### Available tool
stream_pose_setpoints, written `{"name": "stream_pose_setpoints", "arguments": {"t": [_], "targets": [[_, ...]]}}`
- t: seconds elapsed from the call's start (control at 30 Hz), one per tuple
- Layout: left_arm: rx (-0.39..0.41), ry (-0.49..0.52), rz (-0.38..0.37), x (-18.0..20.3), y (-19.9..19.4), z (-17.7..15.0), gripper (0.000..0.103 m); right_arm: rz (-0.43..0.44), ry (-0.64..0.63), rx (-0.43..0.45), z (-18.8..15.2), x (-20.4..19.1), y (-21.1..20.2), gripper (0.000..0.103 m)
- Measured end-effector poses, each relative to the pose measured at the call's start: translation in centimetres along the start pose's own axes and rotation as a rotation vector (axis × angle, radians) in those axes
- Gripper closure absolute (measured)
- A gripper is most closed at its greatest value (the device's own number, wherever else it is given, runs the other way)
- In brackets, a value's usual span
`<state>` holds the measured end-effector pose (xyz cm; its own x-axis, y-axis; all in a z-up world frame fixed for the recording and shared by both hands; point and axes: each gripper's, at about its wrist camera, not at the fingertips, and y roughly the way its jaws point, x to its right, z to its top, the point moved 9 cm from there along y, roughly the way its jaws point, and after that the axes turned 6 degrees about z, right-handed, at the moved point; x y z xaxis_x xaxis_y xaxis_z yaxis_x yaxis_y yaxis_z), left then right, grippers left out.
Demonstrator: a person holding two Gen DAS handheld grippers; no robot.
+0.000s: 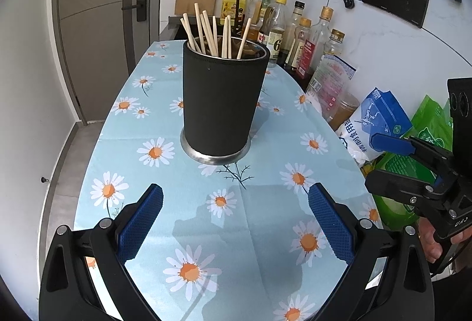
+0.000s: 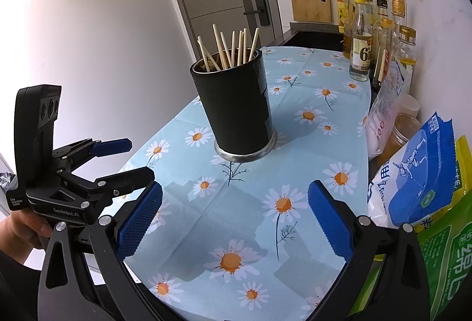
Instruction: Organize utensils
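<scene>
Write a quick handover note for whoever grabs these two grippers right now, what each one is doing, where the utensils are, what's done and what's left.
Left gripper: open, empty, above the daisy tablecloth, aimed at the holder.
Right gripper: open, empty, also above the cloth, pointing at the holder from the bottle side.
Black utensil holder: upright on its metal base, mid-cloth. Wooden chopsticks all stand inside it, leaning at various angles.
Done: no loose utensils visible on the cloth; the chopsticks appear collected.
Left: probably nothing, or only tidying. Check outside these views for stray utensils.
</scene>
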<state>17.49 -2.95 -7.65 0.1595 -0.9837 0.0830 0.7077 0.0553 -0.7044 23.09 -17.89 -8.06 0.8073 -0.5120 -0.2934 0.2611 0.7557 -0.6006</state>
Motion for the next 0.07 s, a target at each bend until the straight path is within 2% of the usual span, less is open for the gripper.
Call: {"name": "stream_pose_setpoints", "arguments": {"t": [0.07], "targets": [[-0.002, 0.003, -0.002, 0.19, 0.11, 0.05, 0.007, 0.0, 0.0, 0.0, -0.01, 0.04, -0.02, 0.005]]}}
